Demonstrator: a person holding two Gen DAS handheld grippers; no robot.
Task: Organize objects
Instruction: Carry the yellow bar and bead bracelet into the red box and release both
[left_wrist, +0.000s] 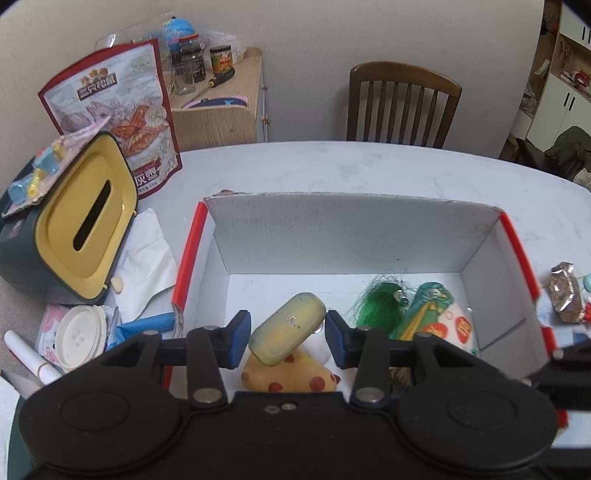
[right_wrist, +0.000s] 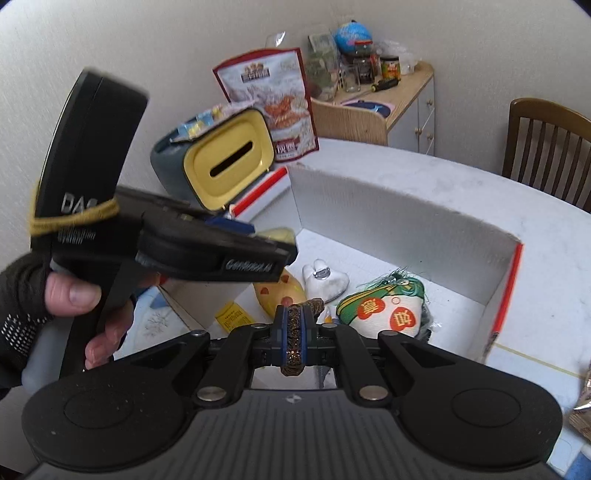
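Left gripper (left_wrist: 288, 338): low in the middle of the left view; its blue fingers (left_wrist: 238, 338) sit on both sides of a yellow-green case (left_wrist: 286, 332); whether they press on it, I cannot tell
Yellow-green case: tilted, over the box; a pizza-slice toy (left_wrist: 291, 376) lies right under it
Right gripper (right_wrist: 295, 328): low in the middle of the right view; fingers closed tight on a brown sparkly band (right_wrist: 295, 332)
Box (left_wrist: 332, 236): white inside, red edges; sits on the table (left_wrist: 332, 166) in the middle of the left view
Inside the box: green fuzzy thing (left_wrist: 380, 304) and a green and white pouch (left_wrist: 439, 317), to the right of the case
Tissue box (left_wrist: 74, 229): yellow top; left side of the left view
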